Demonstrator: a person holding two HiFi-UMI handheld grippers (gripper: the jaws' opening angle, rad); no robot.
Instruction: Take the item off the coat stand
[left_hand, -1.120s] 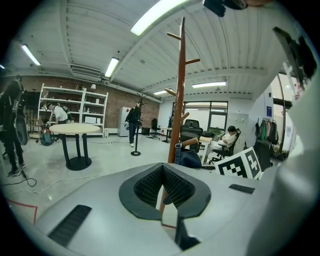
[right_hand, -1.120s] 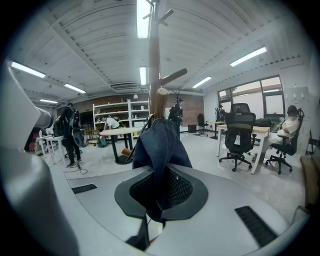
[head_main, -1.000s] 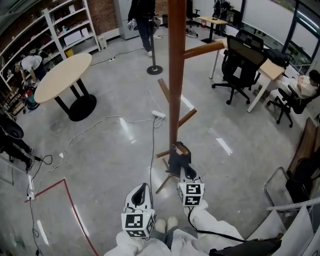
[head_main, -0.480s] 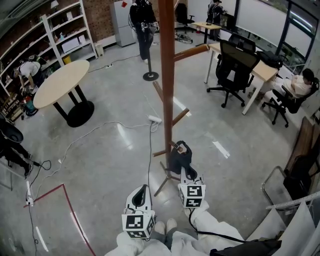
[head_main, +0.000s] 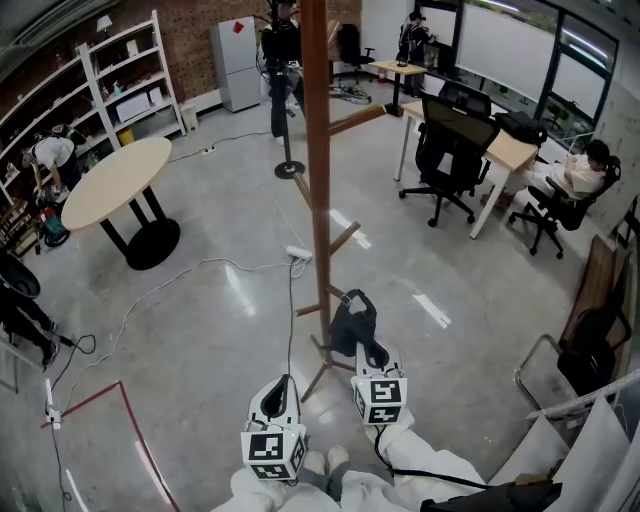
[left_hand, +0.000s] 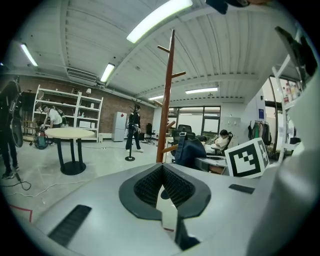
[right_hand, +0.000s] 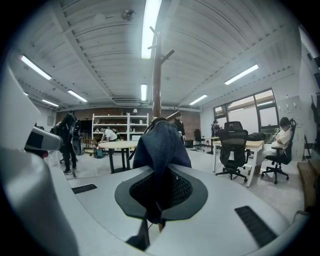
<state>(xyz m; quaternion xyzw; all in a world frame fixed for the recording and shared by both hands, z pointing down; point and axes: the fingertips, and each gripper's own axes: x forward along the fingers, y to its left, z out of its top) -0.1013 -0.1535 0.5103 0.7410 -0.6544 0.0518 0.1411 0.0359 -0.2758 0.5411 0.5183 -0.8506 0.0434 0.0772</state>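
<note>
A tall brown wooden coat stand rises just ahead of me, with short pegs low on its pole. A dark blue bag hangs beside a low peg, its strap loop standing up above it. My right gripper is shut on the bag's lower fabric; in the right gripper view the bag fills the jaws and hides the pole's lower part. Whether the strap still rests on the peg I cannot tell. My left gripper is held low to the left, shut and holding nothing.
A round table stands at the left, shelves behind it. Office chairs and a desk are at the right with a seated person. A power strip and cables cross the floor. Red tape marks the floor at left.
The head view has tilted up, so the stand sits further left and more of the room shows. The bag stays in my right gripper; its strap loop now stands up.
</note>
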